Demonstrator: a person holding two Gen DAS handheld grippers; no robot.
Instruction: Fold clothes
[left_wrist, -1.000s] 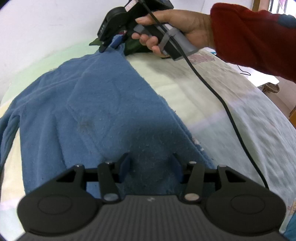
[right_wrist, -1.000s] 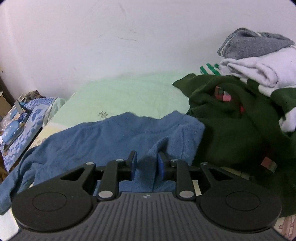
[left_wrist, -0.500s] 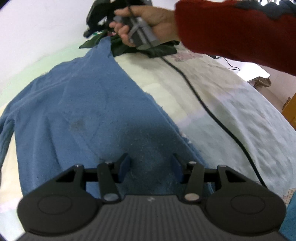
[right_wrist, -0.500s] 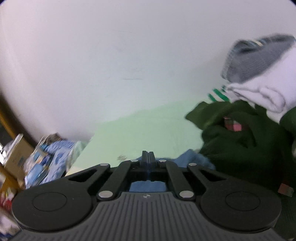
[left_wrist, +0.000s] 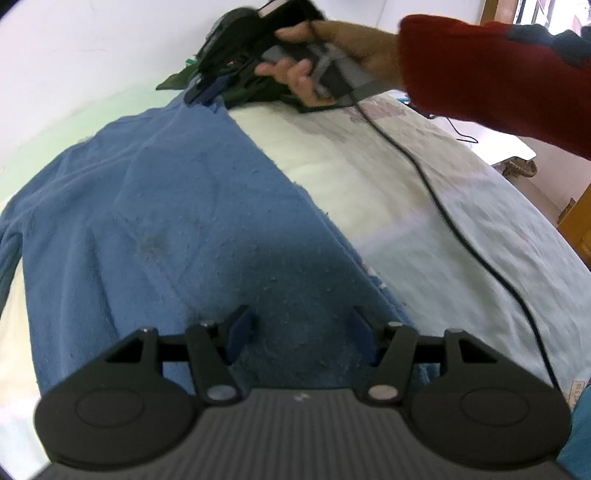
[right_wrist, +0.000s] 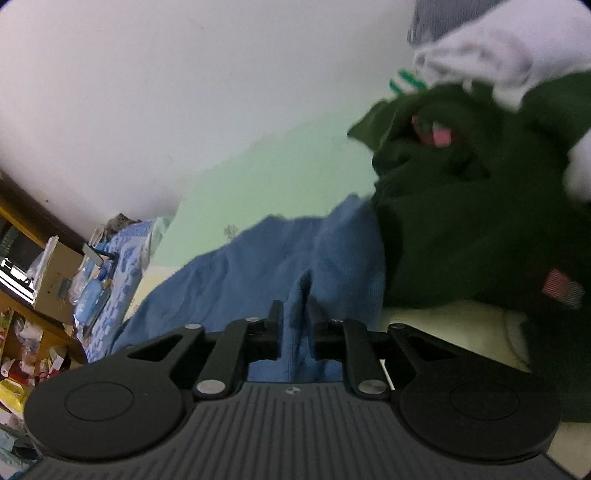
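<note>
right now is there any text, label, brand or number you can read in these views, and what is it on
None can be read.
Bed sheet: a faded purple print near the hand, too blurred to read.
Dark green garment: a small striped patch, no legible letters.
Clutter on the shelf: packages too small and blurred.
Both grippers: small marks, no words.

Sweater spread across the bed, 2 grippers at opposite ends

The sweater (left_wrist: 177, 206) lies on the bed (left_wrist: 424, 206); the left gripper (left_wrist: 301, 328) sits over its near edge, the right gripper (right_wrist: 295, 323) at its far corner, beside the pile of clothes (right_wrist: 480, 221) by the wall (right_wrist: 184, 92).
</note>
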